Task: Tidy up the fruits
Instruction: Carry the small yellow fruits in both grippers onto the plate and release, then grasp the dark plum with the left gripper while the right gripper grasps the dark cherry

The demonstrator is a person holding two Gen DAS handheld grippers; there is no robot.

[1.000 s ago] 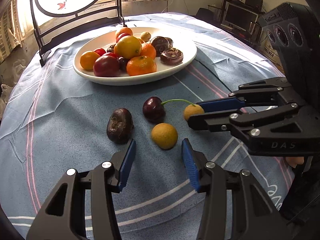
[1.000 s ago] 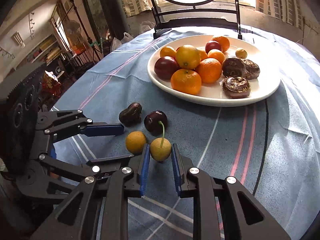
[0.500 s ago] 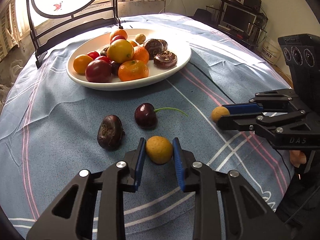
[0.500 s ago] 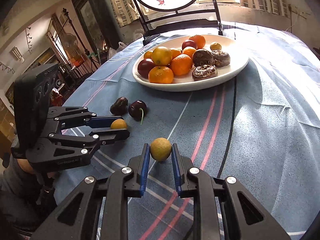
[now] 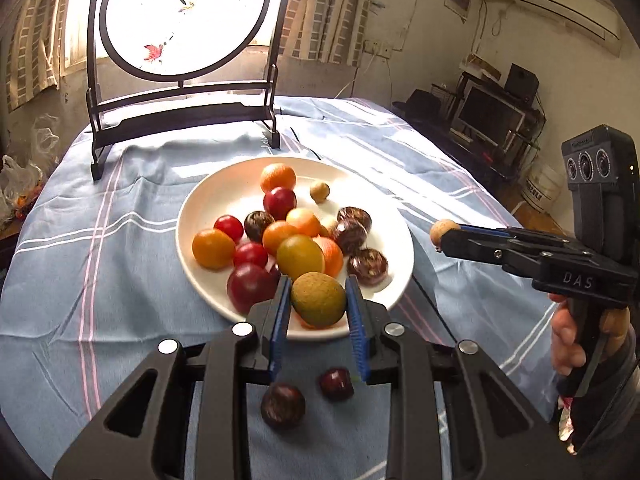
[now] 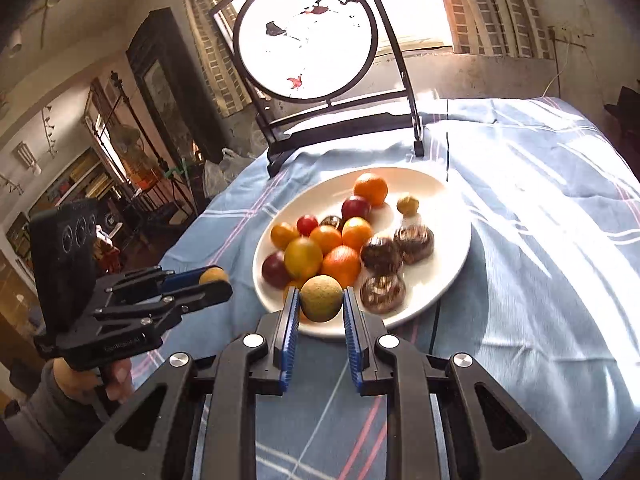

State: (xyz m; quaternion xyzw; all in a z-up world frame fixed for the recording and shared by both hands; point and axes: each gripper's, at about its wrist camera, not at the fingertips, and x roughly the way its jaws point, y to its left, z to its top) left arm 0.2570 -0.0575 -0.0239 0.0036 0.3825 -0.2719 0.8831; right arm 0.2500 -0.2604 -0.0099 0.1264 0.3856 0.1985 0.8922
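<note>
My left gripper is shut on a small yellow fruit and holds it in the air in front of the near rim of the white plate. My right gripper is shut on a second small yellow fruit, also raised at the plate's near rim. In the left wrist view the right gripper shows to the right of the plate; in the right wrist view the left gripper shows to its left. A cherry and a dark fruit lie on the blue cloth below the left gripper.
The plate holds several oranges, red and dark fruits. A dark-framed round screen stands on the table behind the plate, also in the right wrist view. The blue striped cloth covers the table; furniture stands beyond its edges.
Both grippers have lifted their yellow fruits off the cloth and carried them up to the plate's near rim. The cherry and dark fruit stay on the cloth.
</note>
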